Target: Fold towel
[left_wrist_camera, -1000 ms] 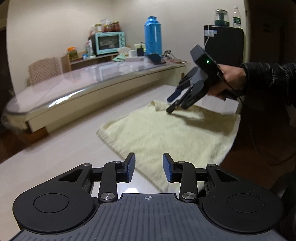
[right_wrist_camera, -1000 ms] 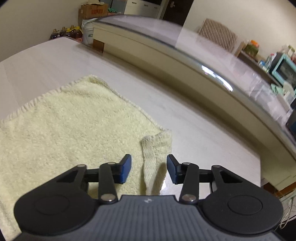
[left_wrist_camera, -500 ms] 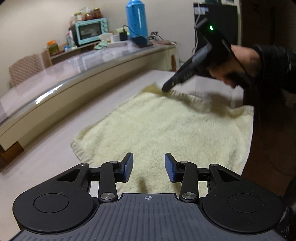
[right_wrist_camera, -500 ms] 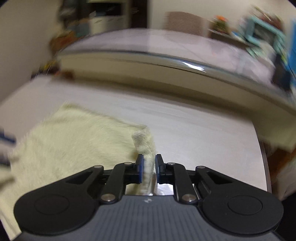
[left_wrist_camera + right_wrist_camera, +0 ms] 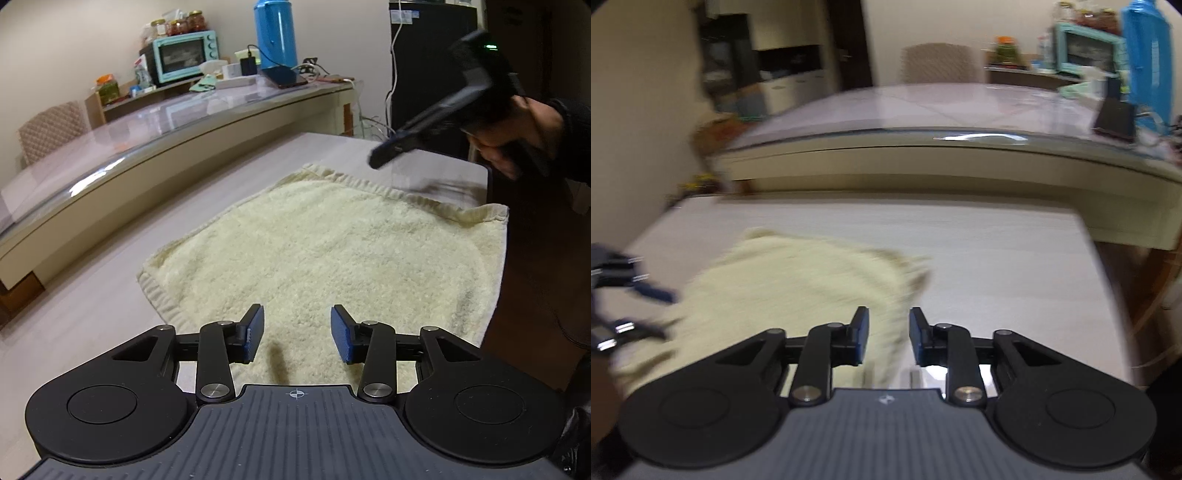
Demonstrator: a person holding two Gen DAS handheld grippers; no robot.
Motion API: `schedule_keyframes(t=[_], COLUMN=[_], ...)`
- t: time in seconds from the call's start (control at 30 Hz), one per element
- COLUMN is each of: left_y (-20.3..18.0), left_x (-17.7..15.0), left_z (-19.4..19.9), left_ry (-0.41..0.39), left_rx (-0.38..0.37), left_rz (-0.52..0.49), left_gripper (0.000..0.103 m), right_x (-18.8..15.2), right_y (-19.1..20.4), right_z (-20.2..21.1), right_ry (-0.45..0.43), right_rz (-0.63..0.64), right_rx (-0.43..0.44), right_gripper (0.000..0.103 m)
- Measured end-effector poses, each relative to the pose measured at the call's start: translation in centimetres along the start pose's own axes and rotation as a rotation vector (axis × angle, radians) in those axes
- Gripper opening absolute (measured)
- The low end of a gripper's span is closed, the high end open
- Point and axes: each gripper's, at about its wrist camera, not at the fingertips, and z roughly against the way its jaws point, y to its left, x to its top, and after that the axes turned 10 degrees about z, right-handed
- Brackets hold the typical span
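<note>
From the left wrist view, your left gripper [image 5: 297, 334] hovers low over the near part of the pale yellow towel [image 5: 325, 251], which lies spread flat on the light wooden table [image 5: 92, 314], its right side reaching the table's edge. The jaws stand part-way apart and are opening, with nothing pinched between them; terry pile shows in the gap, but below the pads. Before you close, bring the fingers to the near left corner rather than the middle of the cloth, so you catch the hem and not a tuft. Across the towel, your right gripper [image 5: 384, 157] is held by a hand [image 5: 517, 136] clear above the far right hem, gripping nothing. In the right wrist view everything is smeared by motion, so judge carefully: the right gripper [image 5: 888, 334] has its jaws a modest way apart and opening, and the towel's [image 5: 798, 280] far corner lies below and ahead of them, not clamped as far as the blur allows. Steady that hand first, then come down on the far corner's hem. Aim to take both corners of one short edge, lift together and carry them evenly to the opposite edge.
</note>
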Motion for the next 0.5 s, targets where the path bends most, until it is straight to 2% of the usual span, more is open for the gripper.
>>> schedule_keyframes(t=[0.17,0.23,0.37,0.4,0.43,0.5], left_y=[-0.5,-0.7,-1.1,-1.3,-1.5,-1.8], left_x=[-0.3,-0.5,-0.5,-0.5,-0.5,-0.5], left_z=[-0.2,-0.4,-0.5,-0.5,-0.5,-0.5], left_ry=[0.010,0.012,0.021,0.024,0.030,0.034], left_rx=[0.014,0.017,0.017,0.015,0.018,0.020], left_rz=[-0.022,-0.026,-0.027,-0.027,-0.033,-0.033], left_gripper=[0.046,0.048,0.055,0.060,0.069,0.080], right_x=[-1.9,-2.5,-2.7,-2.5,-2.4,-2.2], right_y=[2.3,3.2,4.1,4.4,4.8,5.4], right_z=[2.3,3.6,5.1,5.6,6.1,6.8], right_ry=[0.032,0.038,0.049,0.053,0.055,0.046], right_rz=[0.051,0.116,0.210,0.241,0.268,0.315], right_rx=[0.050,0.063,0.099,0.103,0.110,0.131], right_gripper=[0.039,0.051,0.052,0.056,0.062,0.068])
